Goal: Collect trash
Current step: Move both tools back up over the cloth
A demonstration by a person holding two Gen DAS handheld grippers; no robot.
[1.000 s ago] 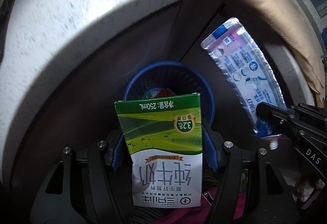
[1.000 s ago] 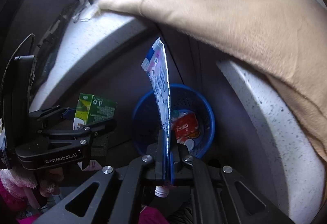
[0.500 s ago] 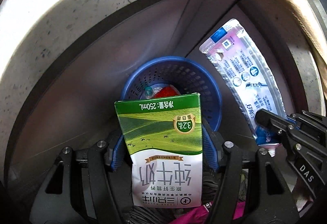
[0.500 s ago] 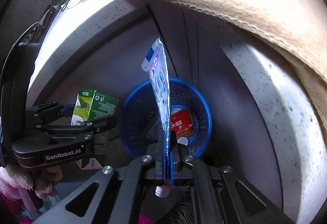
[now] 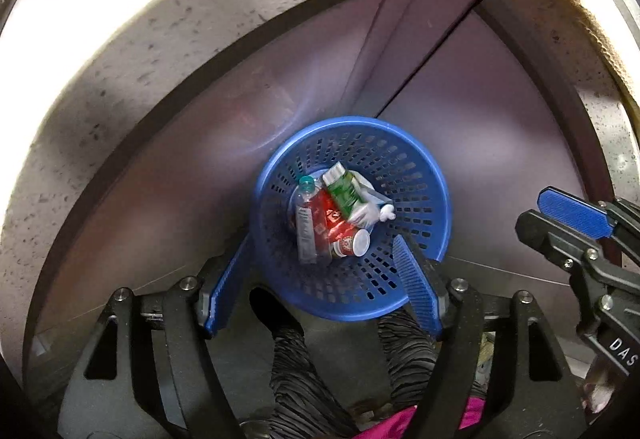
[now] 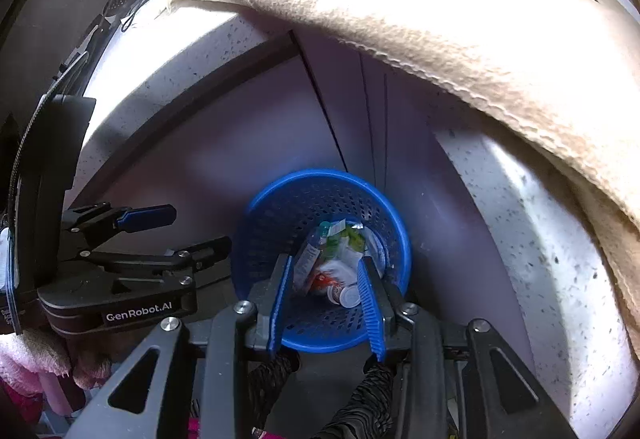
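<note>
A blue perforated trash basket (image 5: pixel 404 163) stands on the floor below both grippers; it also shows in the right wrist view (image 6: pixel 280 215). Inside lie the green milk carton (image 5: pixel 345 191), the white toothpaste tube (image 5: pixel 370 214), a clear bottle (image 5: pixel 305 223) and a red can (image 5: pixel 347 241). My left gripper (image 5: pixel 324 279) is open and empty above the basket. My right gripper (image 6: pixel 325 281) is open and empty over the basket too; it also shows at the right of the left wrist view (image 5: pixel 560 215).
A speckled white counter edge (image 5: pixel 160 39) curves above purple cabinet doors (image 5: pixel 480 139). A beige cloth (image 6: pixel 460 19) hangs over the counter. The person's patterned legs (image 5: pixel 296 367) stand just below the basket.
Both grippers opened. The milk carton dropped from the left gripper and the toothpaste tube from the right gripper into the basket.
</note>
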